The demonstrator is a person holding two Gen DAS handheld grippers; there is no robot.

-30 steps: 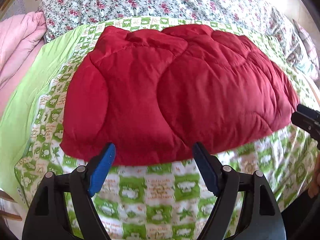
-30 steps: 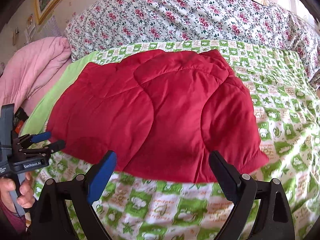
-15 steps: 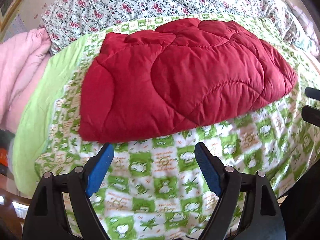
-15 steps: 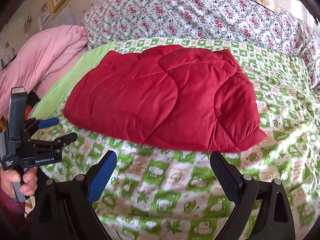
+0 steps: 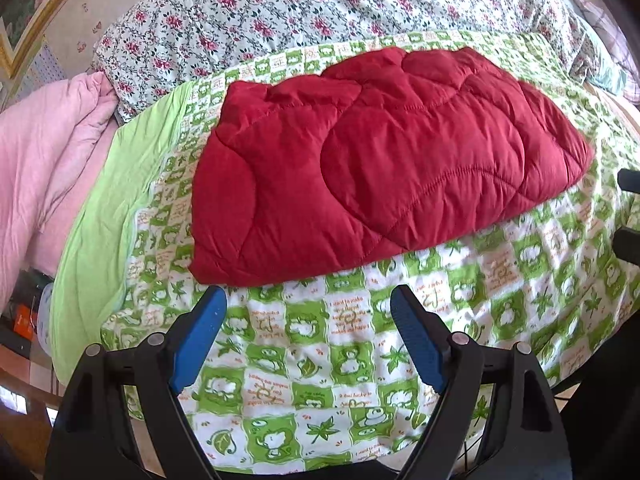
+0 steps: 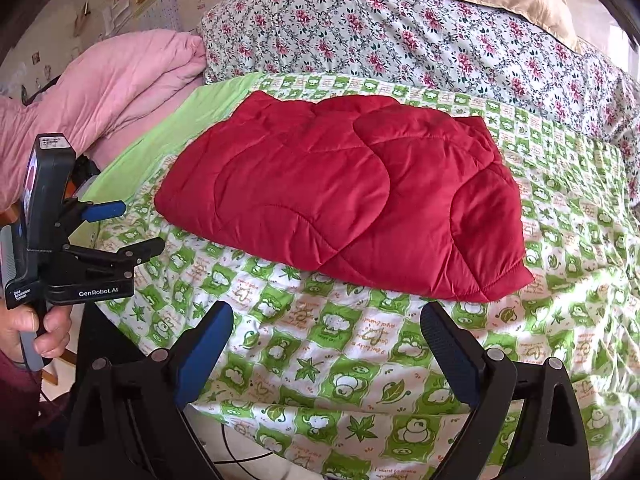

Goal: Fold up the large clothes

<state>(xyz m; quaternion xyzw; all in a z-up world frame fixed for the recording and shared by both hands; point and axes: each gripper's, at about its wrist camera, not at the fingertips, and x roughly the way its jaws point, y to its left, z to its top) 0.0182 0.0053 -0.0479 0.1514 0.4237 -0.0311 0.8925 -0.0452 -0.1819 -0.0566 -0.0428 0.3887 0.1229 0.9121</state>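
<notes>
Red quilted garment (image 5: 380,168) lies folded flat mid-bed on green checked sheet (image 5: 320,352). Left gripper (image 5: 308,308) and right gripper (image 6: 326,324) hover short of it, both jaws spread, empty. Fold looks finished; next probably 1 more fold or stop.

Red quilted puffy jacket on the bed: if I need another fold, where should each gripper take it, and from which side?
Grip the near hem of the red quilted puffy jacket at its two front corners, coming in low from the bed's near edge. That edge faces both open grippers, left gripper and right gripper, and lies flat on the green frog-print sheet, so a finger can probably slide underneath.
</notes>
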